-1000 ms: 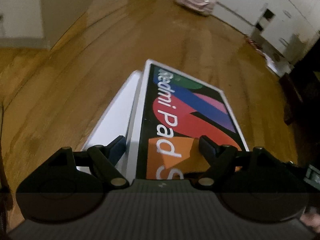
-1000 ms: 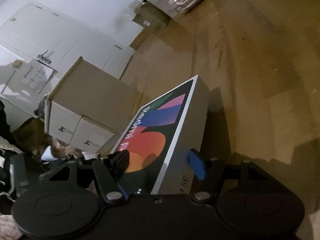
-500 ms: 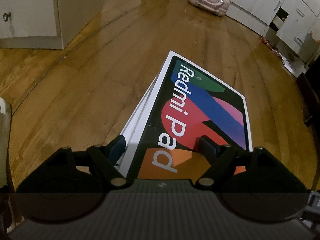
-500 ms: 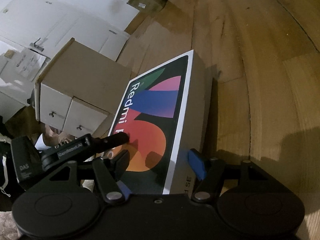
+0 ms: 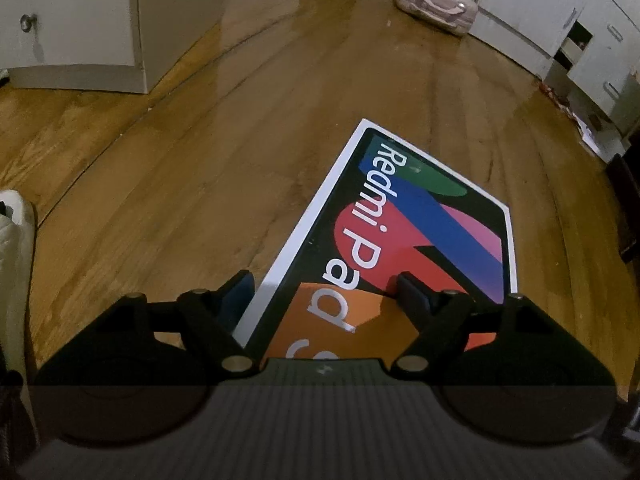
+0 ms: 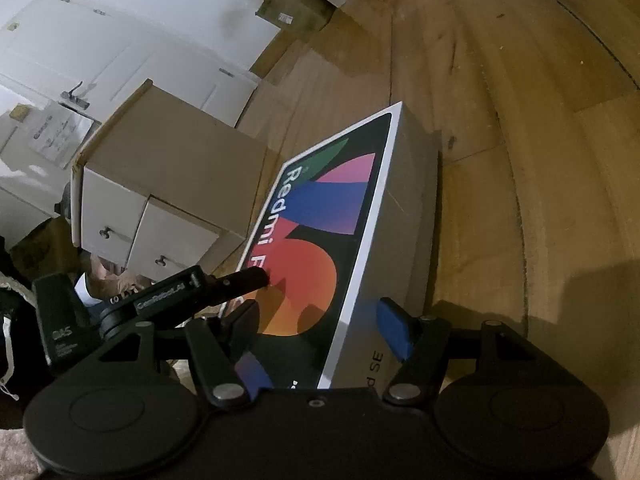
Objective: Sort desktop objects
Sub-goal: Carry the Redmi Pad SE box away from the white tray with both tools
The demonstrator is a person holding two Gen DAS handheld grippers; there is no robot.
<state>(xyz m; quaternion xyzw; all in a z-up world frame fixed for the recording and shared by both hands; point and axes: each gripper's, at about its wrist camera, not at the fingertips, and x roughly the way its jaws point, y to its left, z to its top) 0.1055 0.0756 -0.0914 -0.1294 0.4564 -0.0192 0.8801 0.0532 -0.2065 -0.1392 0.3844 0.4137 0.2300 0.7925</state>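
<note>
A flat Redmi Pad box (image 5: 404,232) with a black, multicoloured lid and white border lies low over the wooden floor. My left gripper (image 5: 326,294) is shut on its near end, one finger on the lid, the other beside its left edge. In the right wrist view the same box (image 6: 320,232) is tilted, grey side facing right. My right gripper (image 6: 320,320) is shut on it, one finger on the lid, the blue pad (image 6: 394,332) on the grey side. The left gripper's finger (image 6: 236,282) reaches onto the lid from the left.
A white cabinet (image 5: 80,20) stands at far left and a pink case (image 5: 436,0) at the far wall. White drawers (image 5: 592,40) line the right. In the right wrist view, a drawer unit (image 6: 160,184) stands left of the box and a cardboard box (image 6: 292,12) beyond.
The box has come lower and flatter toward the floor, held by both grippers. The left gripper's finger has come into the right wrist view on the lid.
</note>
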